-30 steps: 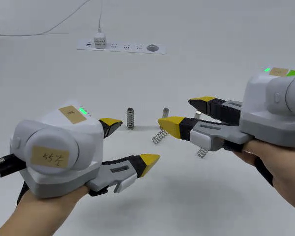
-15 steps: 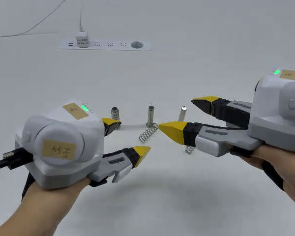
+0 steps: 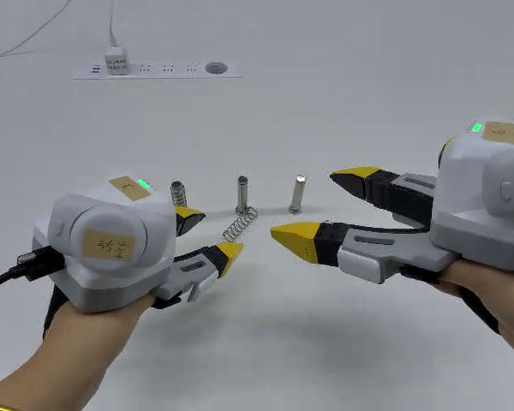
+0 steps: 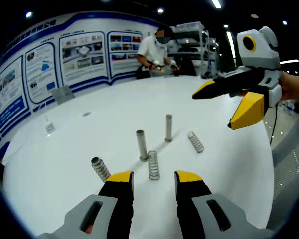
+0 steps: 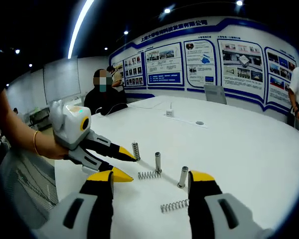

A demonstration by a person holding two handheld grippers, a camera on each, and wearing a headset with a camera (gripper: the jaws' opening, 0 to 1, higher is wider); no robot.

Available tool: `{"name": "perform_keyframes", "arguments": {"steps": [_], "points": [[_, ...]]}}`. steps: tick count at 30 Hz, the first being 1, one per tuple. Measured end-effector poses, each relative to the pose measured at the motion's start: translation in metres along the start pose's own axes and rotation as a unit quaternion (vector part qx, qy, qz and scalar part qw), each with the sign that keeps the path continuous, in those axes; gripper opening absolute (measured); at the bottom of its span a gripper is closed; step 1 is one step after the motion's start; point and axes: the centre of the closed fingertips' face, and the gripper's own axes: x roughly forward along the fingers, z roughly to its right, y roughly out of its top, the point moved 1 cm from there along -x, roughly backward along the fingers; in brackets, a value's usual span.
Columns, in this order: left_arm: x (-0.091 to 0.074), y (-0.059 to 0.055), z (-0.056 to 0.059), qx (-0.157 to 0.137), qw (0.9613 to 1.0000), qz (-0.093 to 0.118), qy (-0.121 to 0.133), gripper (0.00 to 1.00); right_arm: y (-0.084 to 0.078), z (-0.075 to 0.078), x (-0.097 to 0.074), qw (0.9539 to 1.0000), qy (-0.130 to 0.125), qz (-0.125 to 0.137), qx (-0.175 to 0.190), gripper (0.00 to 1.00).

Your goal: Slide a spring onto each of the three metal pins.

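A showroom-like lab — wall display boards (image 5: 182,62), white workbench (image 4: 114,109), ceiling spotlights.

Loose spring (image 3: 240,224) seemingly crowds middle pin (image 3: 242,194); right pin (image 3: 297,193) stands free.

Three pins stood in a row across the desk (image 3: 351,94): the left pin (image 3: 177,185) with a spring (image 3: 179,197) around it, the middle pin (image 3: 242,193), and the right pin (image 3: 298,193). A loose spring (image 3: 239,224) lay on the desk just before the middle pin's base. A second loose spring (image 5: 174,205) lay before the right pin. The left hand-held gripper (image 3: 214,232) sat before the left pin, and the right hand-held gripper (image 3: 310,204) to the right of the row. A power strip (image 3: 154,68) lay far behind, to the left.
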Motion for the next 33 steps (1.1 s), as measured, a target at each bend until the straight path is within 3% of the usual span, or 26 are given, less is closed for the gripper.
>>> {"name": "perform_keyframes", "arguments": {"steps": [13, 21, 33], "points": [[0.021, -0.009, 0.001, 0.002, 0.9998, -0.018, -0.006, 0.26, -0.008, 0.002, -0.004, 0.9999, -0.003, -0.004, 0.012, 0.63], [0.026, -0.011, 0.0, -0.017, 0.9996, -0.02, -0.013, 0.2, -0.009, 0.008, -0.006, 0.9995, -0.009, -0.002, 0.029, 0.61], [0.029, -0.01, 0.003, 0.003, 0.9993, -0.033, -0.019, 0.15, -0.01, 0.014, -0.007, 0.9991, -0.021, -0.003, 0.035, 0.58]]}}
